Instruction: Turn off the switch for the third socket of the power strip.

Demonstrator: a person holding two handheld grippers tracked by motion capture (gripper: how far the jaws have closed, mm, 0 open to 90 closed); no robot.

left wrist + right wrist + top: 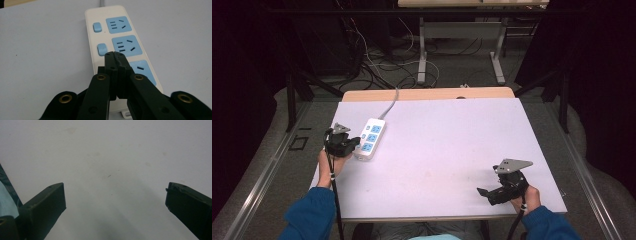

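A white power strip (371, 137) with three blue sockets and blue switches lies at the left of the white table (452, 135), its grey cord (390, 104) running off the far edge. My left gripper (356, 144) sits at the strip's near end. In the left gripper view the strip (120, 42) runs away from me and the left gripper (114, 53) is shut with nothing between its jaws, its tips just over the strip beside the middle switch (101, 49). My right gripper (483, 192) rests at the table's near right, open (115, 195) over bare tabletop.
A wooden strip (427, 94) borders the table's far edge. Beyond it the floor holds tangled cables (382, 70) and the legs of another desk (422, 55). Dark curtains hang on both sides. A metal floor rail (267, 170) runs along the left.
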